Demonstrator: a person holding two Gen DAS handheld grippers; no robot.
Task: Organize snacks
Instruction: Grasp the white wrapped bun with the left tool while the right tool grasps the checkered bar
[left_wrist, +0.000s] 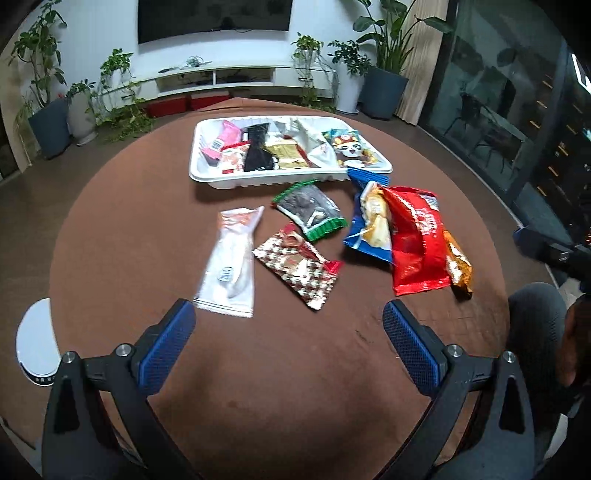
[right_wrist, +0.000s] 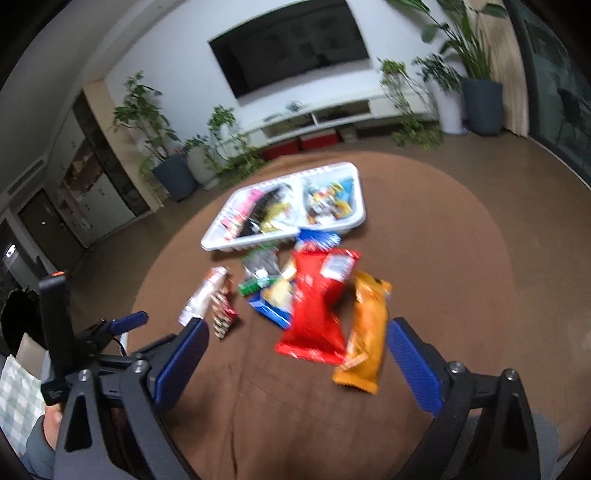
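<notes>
A white two-part tray (left_wrist: 280, 180) (right_wrist: 229, 244) with several snack packets stands at the far side of the round brown table. In front of it lie loose packets: a white one (left_wrist: 232, 266) (right_wrist: 201, 297), a red-and-gold checked one (left_wrist: 297, 271) (right_wrist: 222, 314), a green-edged dark one (left_wrist: 308, 211) (right_wrist: 258, 273), a blue one (left_wrist: 364, 221) (right_wrist: 271, 312), a red one (left_wrist: 415, 243) (right_wrist: 316, 306) and an orange one (left_wrist: 458, 264) (right_wrist: 365, 332). My left gripper (left_wrist: 290, 319) is open and holds nothing, near the white packet. My right gripper (right_wrist: 295, 338) is open above the table; the red and orange packets lie between its fingers.
The brown table (left_wrist: 288, 369) has bare cloth on the near side. A white round object (left_wrist: 37, 343) sits at the left edge. The left gripper's body (right_wrist: 74, 339) shows at the left of the right wrist view. Potted plants (left_wrist: 48, 110) and a TV stand (left_wrist: 229, 79) lie beyond.
</notes>
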